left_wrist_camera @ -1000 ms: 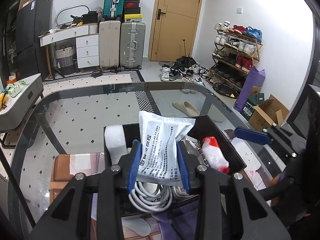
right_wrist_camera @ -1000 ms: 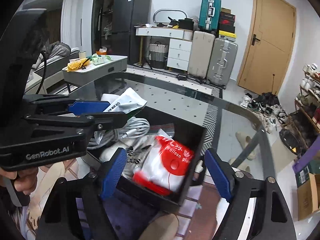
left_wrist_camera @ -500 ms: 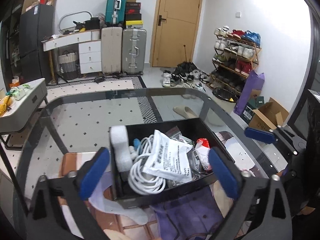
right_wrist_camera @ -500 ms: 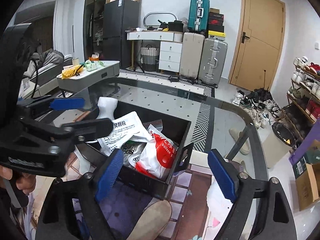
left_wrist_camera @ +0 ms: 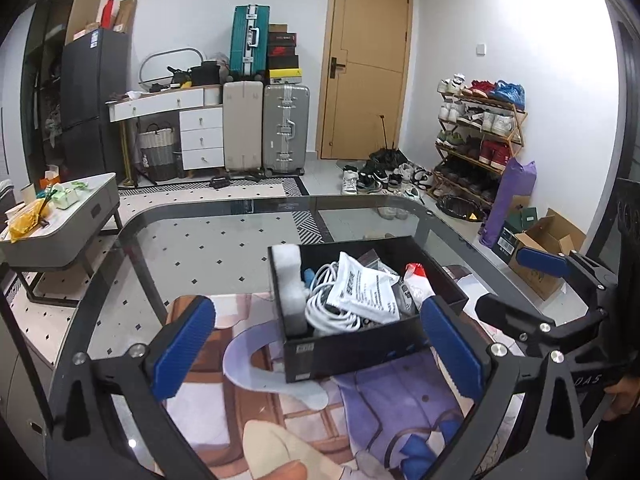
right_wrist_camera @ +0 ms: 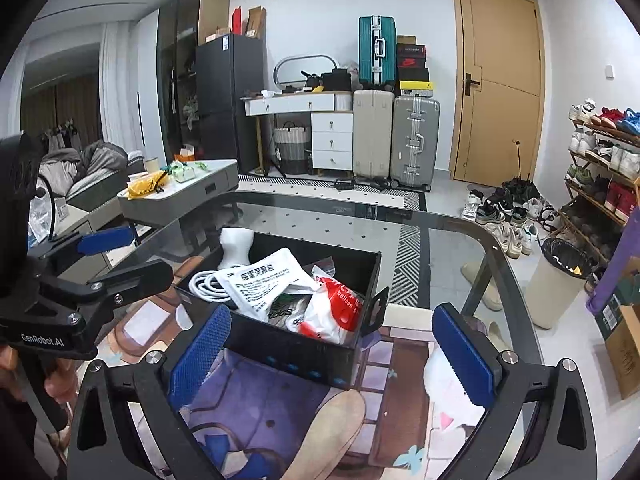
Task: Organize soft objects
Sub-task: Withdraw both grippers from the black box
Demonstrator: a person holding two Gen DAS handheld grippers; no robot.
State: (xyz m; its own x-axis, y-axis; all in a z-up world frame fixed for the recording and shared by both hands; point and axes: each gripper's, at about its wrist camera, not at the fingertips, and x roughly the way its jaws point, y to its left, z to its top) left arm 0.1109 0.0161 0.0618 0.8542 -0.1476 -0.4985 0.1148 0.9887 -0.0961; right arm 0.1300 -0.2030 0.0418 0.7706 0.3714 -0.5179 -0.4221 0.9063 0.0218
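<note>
A black box (left_wrist_camera: 352, 350) stands on the glass table. It holds a white printed pouch (left_wrist_camera: 362, 290), a white coiled cable (left_wrist_camera: 324, 312), a white foam piece (left_wrist_camera: 290, 280) and a red-and-white bag (left_wrist_camera: 416, 280). My left gripper (left_wrist_camera: 320, 350) is open and empty, held back from the box's near side. In the right wrist view the box (right_wrist_camera: 296, 352) shows with the pouch (right_wrist_camera: 260, 284) and the red-and-white bag (right_wrist_camera: 336, 312). My right gripper (right_wrist_camera: 332, 354) is open and empty in front of the box.
A printed mat (left_wrist_camera: 248, 392) lies on the glass table (left_wrist_camera: 200, 240) under the box. A shoe rack (left_wrist_camera: 476, 144), suitcases (left_wrist_camera: 266, 132) and a cardboard box (left_wrist_camera: 548, 256) stand on the floor beyond. A low side table (right_wrist_camera: 176, 192) is at the left.
My left gripper opened and let the white pouch drop into the box, then drew back. My right gripper also drew back a little from the box.
</note>
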